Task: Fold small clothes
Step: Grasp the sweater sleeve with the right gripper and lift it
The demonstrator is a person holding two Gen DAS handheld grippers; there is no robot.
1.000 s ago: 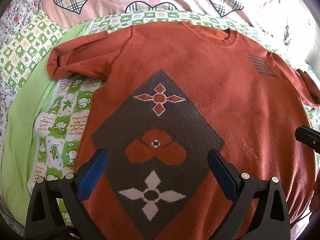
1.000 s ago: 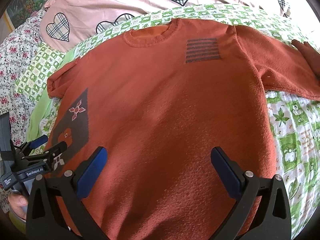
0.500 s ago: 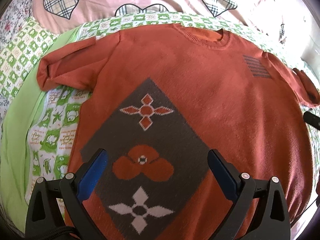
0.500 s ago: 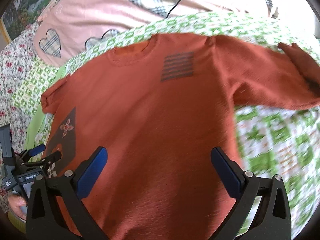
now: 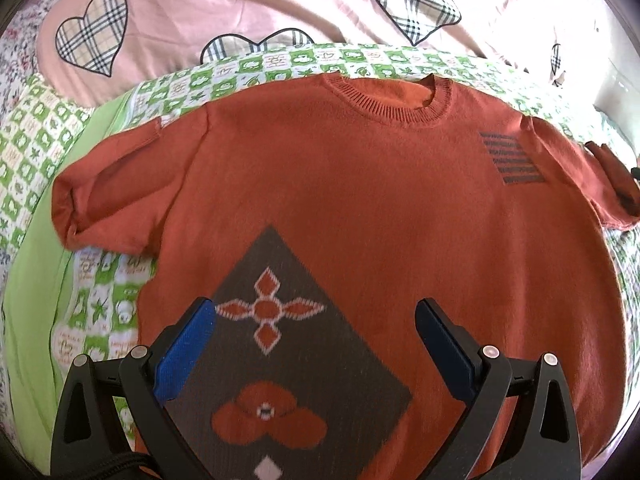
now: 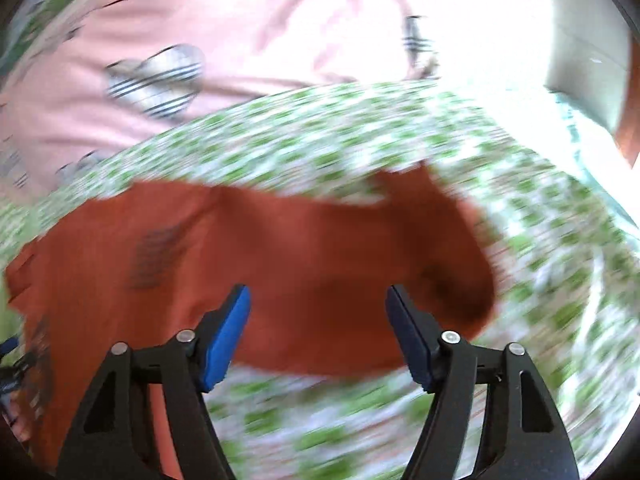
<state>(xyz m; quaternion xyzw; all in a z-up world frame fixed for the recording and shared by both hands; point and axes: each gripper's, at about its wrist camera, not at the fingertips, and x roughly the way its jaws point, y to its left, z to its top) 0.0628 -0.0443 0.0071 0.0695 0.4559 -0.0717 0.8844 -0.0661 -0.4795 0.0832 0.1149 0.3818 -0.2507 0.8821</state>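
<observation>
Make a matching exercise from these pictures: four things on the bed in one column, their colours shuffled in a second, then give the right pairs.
Things:
1. sweater
2. diamond panel on the sweater's front
3. cover with plaid hearts
4. checked blanket under the sweater

Colours:
A. green and white
B. rust orange
C. pale pink
D. dark grey-brown

Pairs: 1-B, 2-D, 3-C, 4-A
</observation>
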